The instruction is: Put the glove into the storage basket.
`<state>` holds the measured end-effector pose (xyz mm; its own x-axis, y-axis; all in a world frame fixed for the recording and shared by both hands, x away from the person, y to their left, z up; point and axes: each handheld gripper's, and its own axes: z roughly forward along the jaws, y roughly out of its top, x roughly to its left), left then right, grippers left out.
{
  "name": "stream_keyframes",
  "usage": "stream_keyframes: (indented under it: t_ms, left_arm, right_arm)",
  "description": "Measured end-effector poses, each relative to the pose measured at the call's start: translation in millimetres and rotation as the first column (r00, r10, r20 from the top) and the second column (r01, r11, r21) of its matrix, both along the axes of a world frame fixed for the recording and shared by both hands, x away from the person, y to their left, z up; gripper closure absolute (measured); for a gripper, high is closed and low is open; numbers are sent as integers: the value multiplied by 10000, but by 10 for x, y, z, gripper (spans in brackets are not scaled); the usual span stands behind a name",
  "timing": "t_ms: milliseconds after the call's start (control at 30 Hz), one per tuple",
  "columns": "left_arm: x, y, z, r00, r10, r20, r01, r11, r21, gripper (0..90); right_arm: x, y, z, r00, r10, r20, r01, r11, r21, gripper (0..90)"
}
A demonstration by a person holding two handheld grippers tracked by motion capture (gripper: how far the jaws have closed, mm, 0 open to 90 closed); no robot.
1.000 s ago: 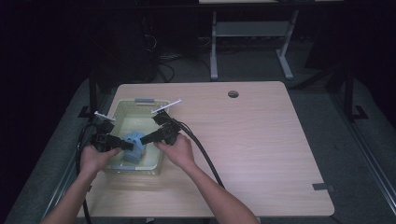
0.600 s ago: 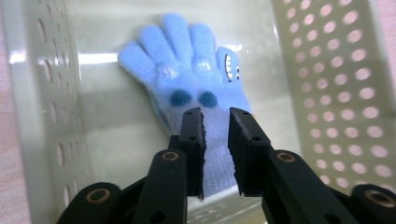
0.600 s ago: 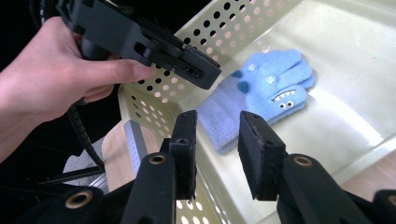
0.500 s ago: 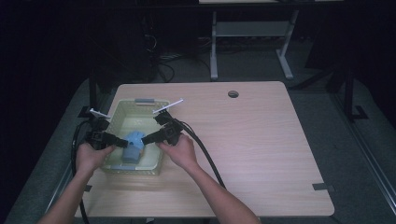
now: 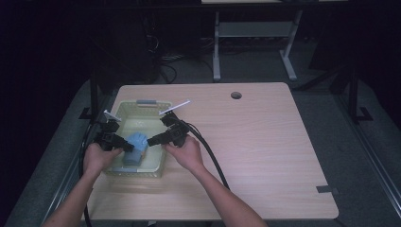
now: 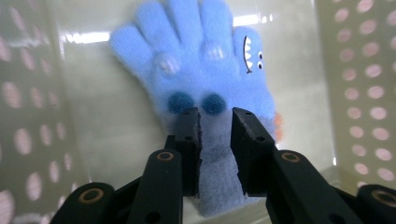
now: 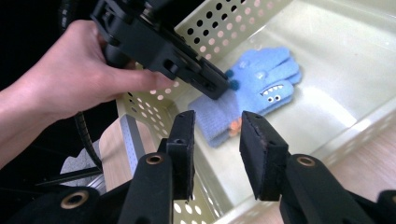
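On the left part of the wooden bench (image 5: 265, 142) stands a pale yellow basket (image 5: 124, 109) with perforated walls, and a blue glove (image 5: 134, 147) lies flat on its floor, toward the near end. The glove has knitted fingers, two dark blue spots and a small monster face with white teeth on the thumb side; a bit of orange shows at its edge. The left claw (image 6: 215, 122), held by the person's left hand (image 5: 98, 158), reaches into the basket from the left side and its two black jaws stand apart over the cuff of the glove, just under the dark spots, so it is released and grasps nothing. I cannot tell if the jaw tips touch the wool. The right claw (image 7: 215, 135), held by the right hand (image 5: 185, 152), is over the right rim of the basket and points toward the glove; its jaws are also apart, with nothing between them. A black cable (image 5: 210, 153) trails from it across the bench
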<state>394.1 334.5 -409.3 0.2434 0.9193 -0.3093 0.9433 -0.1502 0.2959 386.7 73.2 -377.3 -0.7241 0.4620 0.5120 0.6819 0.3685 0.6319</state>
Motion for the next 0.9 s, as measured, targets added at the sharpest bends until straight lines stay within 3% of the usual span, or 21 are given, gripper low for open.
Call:
stream_keyframes:
  t_ms: [167, 300, 433, 467, 533, 600, 733, 900]
  left_arm:
    - [-81, 48, 104, 9983, 130, 569, -86, 9970, -773, 678]
    - [-123, 95, 167, 9953, 219, 947, -58, 9860, -1667, 651]
    - [-156, 114, 227, 9916, 218, 1277, 59, 9772, -2124, 630]
    - [-162, 112, 237, 9907, 273, 1332, 38, 9737, -2278, 622]
    - [-183, 103, 260, 9898, 340, 1385, 72, 9580, -2868, 609]
    - [-194, 102, 278, 9874, 84, 1582, 376, 9576, -2858, 598]
    - [-215, 60, 305, 9859, -28, 1673, 554, 9490, -3103, 579]
    - [-232, 1, 365, 9821, -174, 1873, 865, 9260, -3675, 563]
  right_arm:
    - [-29, -55, 39, 9998, -160, 86, 160, 9999, 23, 639]
    - [-34, -113, 59, 9996, -234, 147, 234, 9997, 42, 625]
    - [-28, -190, 68, 9993, -358, 85, 357, 9993, 120, 614]
    - [-25, -213, 70, 9993, -367, 74, 366, 9993, 94, 611]
    - [-20, -252, 66, 9992, -405, 70, 404, 9991, 119, 605]
    - [-20, -289, 67, 9989, -461, 67, 460, 9988, 148, 600]
    - [-25, -365, 80, 9984, -555, 74, 553, 9982, 251, 583]
    - [-27, -460, 116, 9974, -694, 168, 688, 9970, 360, 576]
